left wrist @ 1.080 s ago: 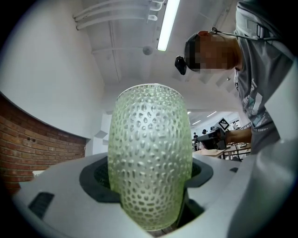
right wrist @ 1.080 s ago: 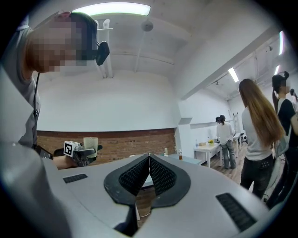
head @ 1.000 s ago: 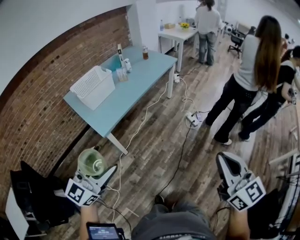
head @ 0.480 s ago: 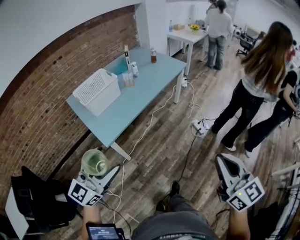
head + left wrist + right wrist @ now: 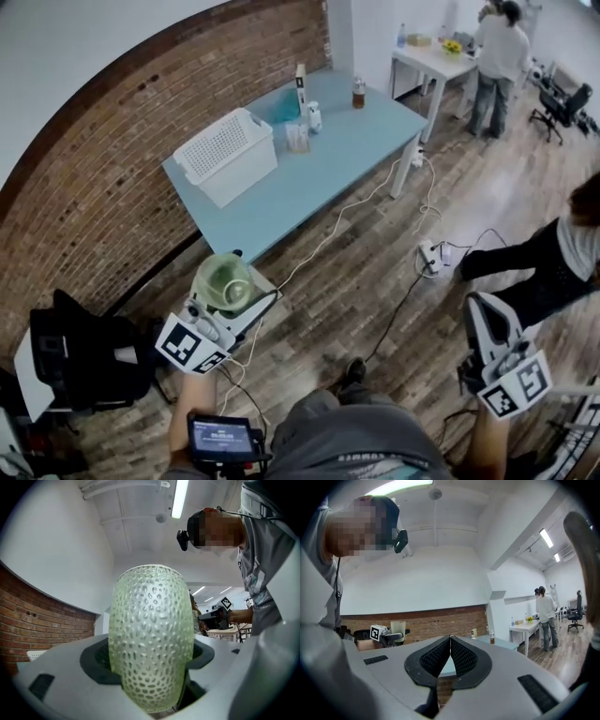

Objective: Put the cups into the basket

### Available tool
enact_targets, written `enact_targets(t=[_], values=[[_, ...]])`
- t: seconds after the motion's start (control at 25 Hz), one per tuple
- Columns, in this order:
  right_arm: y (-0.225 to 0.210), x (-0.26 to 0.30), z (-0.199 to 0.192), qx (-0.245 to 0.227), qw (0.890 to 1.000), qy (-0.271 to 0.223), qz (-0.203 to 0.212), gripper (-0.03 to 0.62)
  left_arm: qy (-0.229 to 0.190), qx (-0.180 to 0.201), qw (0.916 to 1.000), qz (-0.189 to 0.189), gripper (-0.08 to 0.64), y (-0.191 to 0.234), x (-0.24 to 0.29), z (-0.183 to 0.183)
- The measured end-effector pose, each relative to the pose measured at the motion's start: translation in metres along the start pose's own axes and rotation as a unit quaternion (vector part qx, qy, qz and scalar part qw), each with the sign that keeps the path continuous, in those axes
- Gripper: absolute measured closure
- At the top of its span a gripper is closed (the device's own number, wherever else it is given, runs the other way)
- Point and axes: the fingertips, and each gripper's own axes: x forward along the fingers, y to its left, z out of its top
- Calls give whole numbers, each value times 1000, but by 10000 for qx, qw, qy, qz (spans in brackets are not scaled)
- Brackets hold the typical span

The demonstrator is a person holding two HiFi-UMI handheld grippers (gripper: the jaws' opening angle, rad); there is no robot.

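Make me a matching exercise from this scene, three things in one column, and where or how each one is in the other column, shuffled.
Things:
1. green cup
2. white basket
3. right gripper

Places or states:
A. shut on nothing
B. on the blue table
C. clamped in the left gripper

Pairs: 1-C, 2-B, 3-A
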Motion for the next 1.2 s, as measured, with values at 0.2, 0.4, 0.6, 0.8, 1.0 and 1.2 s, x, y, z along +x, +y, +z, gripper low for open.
enact_targets(t=[0.2, 0.4, 0.6, 0.8, 1.0, 1.2], values=[[-23, 34, -4, -71, 9995, 162, 276, 581, 82, -53, 9999, 56, 206, 3, 35, -12], [-39, 57, -1, 16, 9987, 237, 461, 581, 158, -57, 9999, 32, 206, 9, 63, -11], [-62, 85, -2, 49, 9986, 287, 450, 581, 191, -111, 9998, 27, 206, 32, 89, -18], [-84, 118, 1, 79, 9990, 253, 370, 581, 203, -137, 9997, -76, 206, 60, 120, -30], [-93, 163, 1, 70, 9985, 322, 432, 581, 150, -127, 9997, -115, 206, 99, 143, -31], [-111, 208, 10, 40, 9989, 291, 367, 581, 126, -150, 9997, -112, 206, 146, 165, -29]])
